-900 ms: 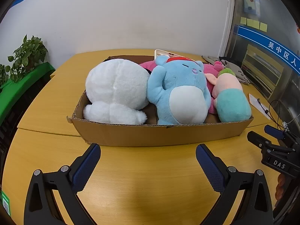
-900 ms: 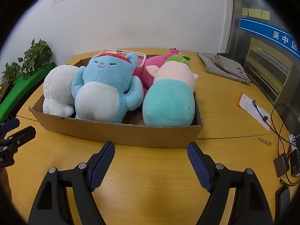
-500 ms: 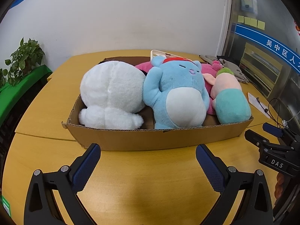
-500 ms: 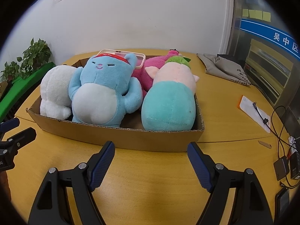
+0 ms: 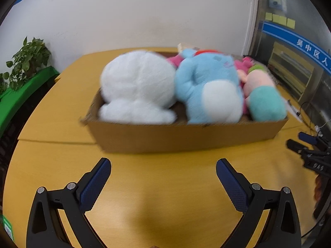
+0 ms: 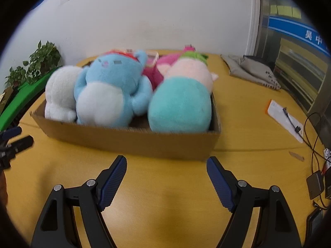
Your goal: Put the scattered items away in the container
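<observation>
Hovering over the bare surface (image 5: 165, 190), your left gripper (image 5: 163, 175) and right gripper (image 6: 166, 172) both gape wide and carry nothing. Since a moment ago the cardboard box (image 6: 128, 142) looms nearer and blurs, so you are moving in. Inside it sit the white plush (image 5: 136, 86), blue plush (image 6: 109, 91), teal plush (image 6: 180, 105) and pink plush (image 6: 165, 62); tidying looks finished.
</observation>
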A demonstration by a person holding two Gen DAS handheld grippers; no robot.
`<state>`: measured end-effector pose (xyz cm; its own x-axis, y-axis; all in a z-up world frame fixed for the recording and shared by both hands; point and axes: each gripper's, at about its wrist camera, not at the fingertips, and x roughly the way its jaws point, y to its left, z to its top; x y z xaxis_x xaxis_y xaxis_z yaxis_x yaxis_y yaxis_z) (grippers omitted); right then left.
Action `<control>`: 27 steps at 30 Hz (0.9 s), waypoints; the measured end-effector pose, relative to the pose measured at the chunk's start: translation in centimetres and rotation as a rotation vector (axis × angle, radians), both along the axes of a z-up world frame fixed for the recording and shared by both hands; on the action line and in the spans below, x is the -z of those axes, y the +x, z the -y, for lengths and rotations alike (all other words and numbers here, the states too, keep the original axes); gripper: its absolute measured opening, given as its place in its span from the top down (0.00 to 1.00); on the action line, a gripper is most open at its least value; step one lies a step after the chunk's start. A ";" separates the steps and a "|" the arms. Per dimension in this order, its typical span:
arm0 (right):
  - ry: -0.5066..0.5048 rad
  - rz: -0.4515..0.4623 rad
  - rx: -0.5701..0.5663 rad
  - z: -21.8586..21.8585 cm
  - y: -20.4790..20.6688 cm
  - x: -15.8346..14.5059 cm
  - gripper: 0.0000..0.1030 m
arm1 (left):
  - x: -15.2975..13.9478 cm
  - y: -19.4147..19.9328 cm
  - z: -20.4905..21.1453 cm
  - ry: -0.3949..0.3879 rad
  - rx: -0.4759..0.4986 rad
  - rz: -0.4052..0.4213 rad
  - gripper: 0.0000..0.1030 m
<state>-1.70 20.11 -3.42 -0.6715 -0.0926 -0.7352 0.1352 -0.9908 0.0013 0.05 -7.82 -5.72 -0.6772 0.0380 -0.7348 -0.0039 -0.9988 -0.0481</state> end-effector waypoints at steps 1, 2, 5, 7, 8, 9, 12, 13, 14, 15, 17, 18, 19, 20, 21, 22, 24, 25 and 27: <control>0.003 0.024 -0.006 -1.1 0.2 1.1 0.23 | 0.9 0.5 1.1 -0.012 -0.005 0.017 0.00; 0.004 0.049 -0.010 -2.2 0.4 2.3 0.23 | 1.8 1.0 2.2 -0.028 -0.012 0.035 0.00; -0.016 0.109 -0.022 -5.7 1.2 5.2 0.23 | 4.5 2.4 5.5 -0.063 -0.028 0.090 0.00; -0.021 0.128 -0.047 -7.6 1.9 6.5 0.23 | 6.2 2.9 7.6 -0.060 -0.024 0.128 0.00; -0.016 0.125 -0.065 -8.3 2.3 6.8 0.22 | 7.1 3.1 8.5 -0.059 -0.021 0.150 0.00; -0.002 0.111 -0.089 -8.9 2.8 7.0 0.22 | 7.6 3.3 9.4 -0.033 -0.010 0.149 0.00; 0.022 0.089 -0.175 -10.1 3.8 7.3 0.18 | 7.7 4.0 11.0 -0.037 0.020 0.121 0.00; 0.020 0.091 -0.200 -10.5 3.9 7.4 0.16 | 7.7 4.0 11.4 -0.039 0.048 0.113 0.00; 0.028 0.092 -0.222 -10.8 3.9 7.6 0.15 | 7.8 4.1 11.6 -0.040 0.079 0.105 0.00; 0.033 0.095 -0.240 -11.1 3.9 7.7 0.12 | 7.8 4.0 11.9 -0.040 0.108 0.104 0.00; 0.035 0.109 -0.264 -11.6 3.4 8.0 0.03 | 7.7 3.6 12.3 -0.043 0.163 0.104 0.00; 0.030 0.116 -0.273 -11.8 3.1 8.0 0.00 | 7.7 3.3 12.5 -0.043 0.183 0.104 0.00; 0.028 0.120 -0.282 -11.9 2.9 8.0 0.00 | 7.7 3.1 12.8 -0.043 0.196 0.104 0.00; 0.030 0.121 -0.294 -12.0 2.6 7.9 0.00 | 7.7 2.8 13.1 -0.043 0.203 0.104 0.00; 0.031 0.121 -0.309 -12.1 2.2 8.0 0.00 | 7.7 2.5 13.3 -0.043 0.206 0.104 0.00; 0.031 0.121 -0.324 -12.1 2.0 7.9 0.00 | 7.6 2.2 13.5 -0.044 0.209 0.104 0.00; 0.031 0.121 -0.340 -12.4 1.4 7.9 0.00 | 7.6 1.4 13.7 -0.043 0.209 0.104 0.00; 0.032 0.121 -0.340 -12.6 1.0 7.9 0.00 | 7.6 1.1 13.9 -0.043 0.208 0.104 0.00; 0.033 0.122 -0.330 -12.9 0.2 7.9 0.00 | 7.6 1.0 14.0 -0.043 0.210 0.104 0.00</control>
<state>-1.50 32.98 -11.28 -0.5165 -0.2653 -0.8142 0.4491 -0.8934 0.0062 1.00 -21.86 -13.30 -0.5785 0.1372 -0.8041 -0.2091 -0.9778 -0.0164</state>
